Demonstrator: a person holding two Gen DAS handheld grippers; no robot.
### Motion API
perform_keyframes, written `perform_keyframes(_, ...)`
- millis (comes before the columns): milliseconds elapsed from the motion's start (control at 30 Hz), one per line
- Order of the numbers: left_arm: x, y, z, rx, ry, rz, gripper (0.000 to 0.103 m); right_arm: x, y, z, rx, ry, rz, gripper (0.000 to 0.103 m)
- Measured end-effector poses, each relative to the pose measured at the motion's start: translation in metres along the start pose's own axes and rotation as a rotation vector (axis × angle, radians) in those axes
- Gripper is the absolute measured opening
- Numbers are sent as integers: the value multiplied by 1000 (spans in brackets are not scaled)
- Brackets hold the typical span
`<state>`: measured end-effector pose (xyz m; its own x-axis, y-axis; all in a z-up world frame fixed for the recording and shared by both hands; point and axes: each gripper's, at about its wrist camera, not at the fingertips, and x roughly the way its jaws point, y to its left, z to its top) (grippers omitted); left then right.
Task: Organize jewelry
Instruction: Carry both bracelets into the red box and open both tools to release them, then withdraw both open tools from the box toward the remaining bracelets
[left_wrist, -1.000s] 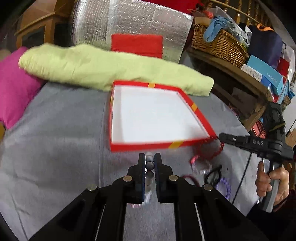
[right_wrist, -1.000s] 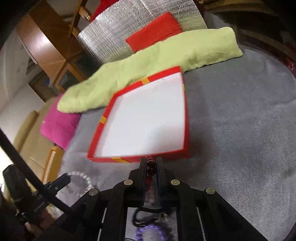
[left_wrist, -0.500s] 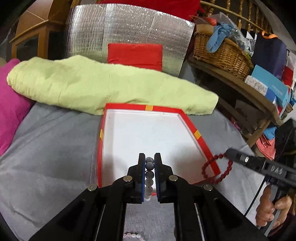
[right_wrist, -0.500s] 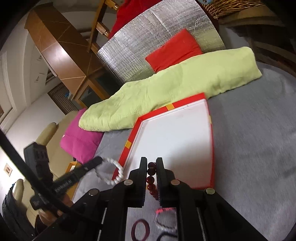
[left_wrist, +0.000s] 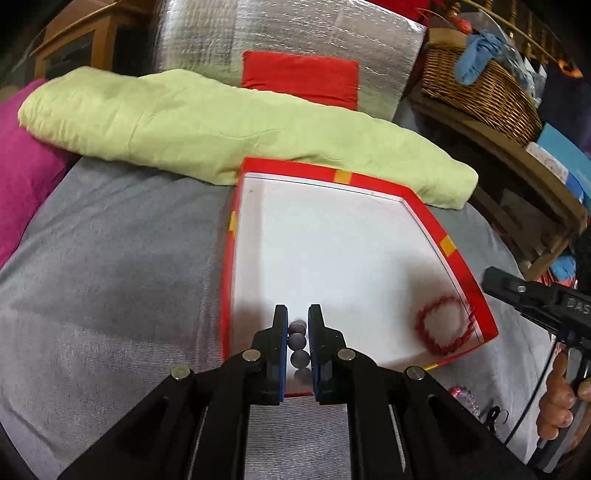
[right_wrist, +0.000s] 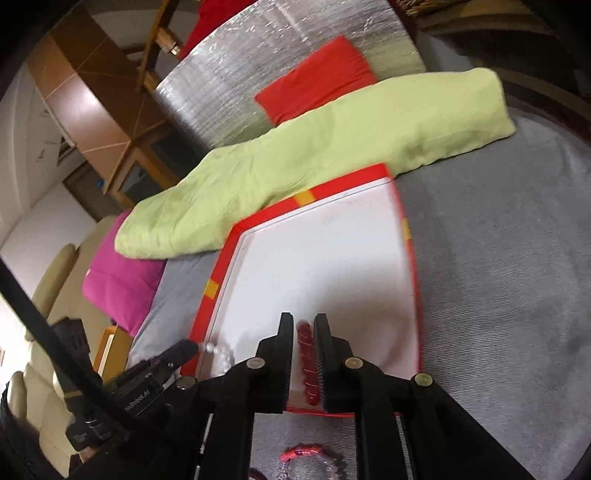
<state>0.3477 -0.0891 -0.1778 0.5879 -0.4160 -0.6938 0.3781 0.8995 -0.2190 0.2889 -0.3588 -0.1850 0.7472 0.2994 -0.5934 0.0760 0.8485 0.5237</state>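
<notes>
A red box with a white inside lies on the grey bed cover. My left gripper is shut on a white bead bracelet and holds it over the box's near left corner; the bracelet also shows in the right wrist view. My right gripper is shut on a red bead bracelet over the box's near right corner. In the left wrist view the red bracelet hangs as a ring low inside the box.
A green pillow lies behind the box, a pink cushion at the left. More bracelets lie on the cover in front of the box. A wicker basket stands on a shelf at the right.
Both grippers moved forward from the cover with their bracelets and now hold them over the inside of the box. The red bracelet has come down into the box's near right corner.
</notes>
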Motion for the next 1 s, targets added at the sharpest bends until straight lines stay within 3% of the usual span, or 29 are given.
perform_keyframes(33,-2,2,1,-6,-11,5,14,-5,-2,1,2,-12,-5,31)
perform_keyframes(67,-6,5,2,-14,-33,14,21,-8,-3,2,5,-23,-16,52)
perform_keyframes(100,-11,8,3,-22,-57,24,31,-13,-6,2,13,-43,-31,67)
perform_keyframes(200,-19,16,5,-38,-77,66,52,-29,-12,5,34,-93,-31,67)
perform_keyframes(333,-16,34,4,-97,-51,118,63,-41,-28,5,85,-96,-90,67)
perform_keyframes(533,5,56,-8,-235,89,18,64,-31,-49,-3,172,5,-99,67)
perform_keyframes(600,6,56,-11,-246,94,3,64,-22,-53,-8,197,44,-94,67)
perform_keyframes(800,6,29,-19,-153,94,-69,64,-12,-48,-16,199,82,-19,67)
perform_keyframes(1000,6,24,-22,-128,83,-52,64,-9,-47,-16,206,81,-14,67)
